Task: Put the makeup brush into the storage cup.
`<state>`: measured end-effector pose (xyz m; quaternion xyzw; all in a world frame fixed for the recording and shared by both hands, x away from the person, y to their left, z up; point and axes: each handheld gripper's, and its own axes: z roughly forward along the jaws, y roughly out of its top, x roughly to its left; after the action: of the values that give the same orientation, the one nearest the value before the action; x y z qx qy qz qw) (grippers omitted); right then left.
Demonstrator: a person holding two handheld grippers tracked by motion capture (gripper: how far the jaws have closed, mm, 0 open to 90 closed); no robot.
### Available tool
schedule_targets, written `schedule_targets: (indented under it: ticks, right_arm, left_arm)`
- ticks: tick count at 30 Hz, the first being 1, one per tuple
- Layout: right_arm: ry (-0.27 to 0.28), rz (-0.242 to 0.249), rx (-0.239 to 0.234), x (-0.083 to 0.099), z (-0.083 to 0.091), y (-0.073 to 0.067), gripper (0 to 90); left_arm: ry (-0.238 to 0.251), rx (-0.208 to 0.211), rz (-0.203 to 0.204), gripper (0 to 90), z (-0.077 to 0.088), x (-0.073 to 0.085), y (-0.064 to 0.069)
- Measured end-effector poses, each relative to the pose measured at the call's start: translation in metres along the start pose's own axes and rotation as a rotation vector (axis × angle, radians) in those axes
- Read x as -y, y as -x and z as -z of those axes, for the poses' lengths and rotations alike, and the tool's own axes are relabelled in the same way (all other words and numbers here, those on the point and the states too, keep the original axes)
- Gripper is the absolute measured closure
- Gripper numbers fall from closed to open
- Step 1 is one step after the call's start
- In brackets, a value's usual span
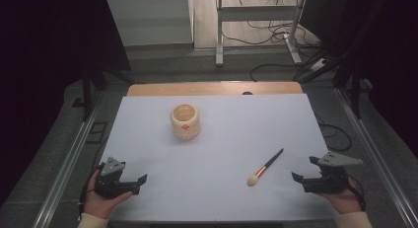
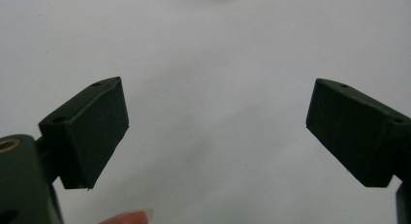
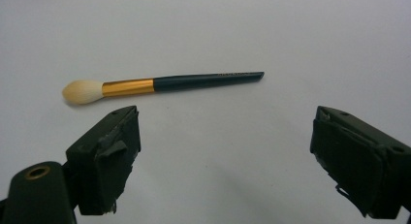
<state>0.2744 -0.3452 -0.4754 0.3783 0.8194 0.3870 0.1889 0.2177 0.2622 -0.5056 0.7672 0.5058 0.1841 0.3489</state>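
Black-handled makeup brush with gold ferrule [image 1: 265, 167] lies flat on white surface [image 1: 217, 139], long axis diagonal, cream bristles toward near-left. Right hand-held gripper [image 1: 301, 179] near it, jaws wide, empty. Left hand-held gripper [image 1: 139, 184] also wide, empty.

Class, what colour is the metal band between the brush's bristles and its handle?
Gold, on the brush; it shows best in the right gripper view.

on the one white table [image 1: 212, 198] lie one brush [image 1: 264, 168] and one cream pot [image 1: 185, 121], while two hands, a left hand [image 1: 101, 202] and a right hand [image 1: 345, 199], each hold one of two grippers, left gripper [image 1: 143, 182] and right gripper [image 1: 303, 170].
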Motion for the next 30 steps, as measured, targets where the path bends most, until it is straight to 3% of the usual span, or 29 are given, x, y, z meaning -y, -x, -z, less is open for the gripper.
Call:
schedule_targets:
  ticks: [17,30]
  right_arm:
    - [0.0,0.009,-0.015,-0.0059,-0.0051,-0.0023,11.7]
    - [-0.013,0.0,-0.001,-0.0047,-0.0033,-0.0001,11.0]
  left_arm:
    - [0.003,0.0,-0.007,8.9,0.0067,0.0032,0.0011]
    - [-0.016,0.002,-0.008,9.0,0.0026,0.0014,-0.0008]
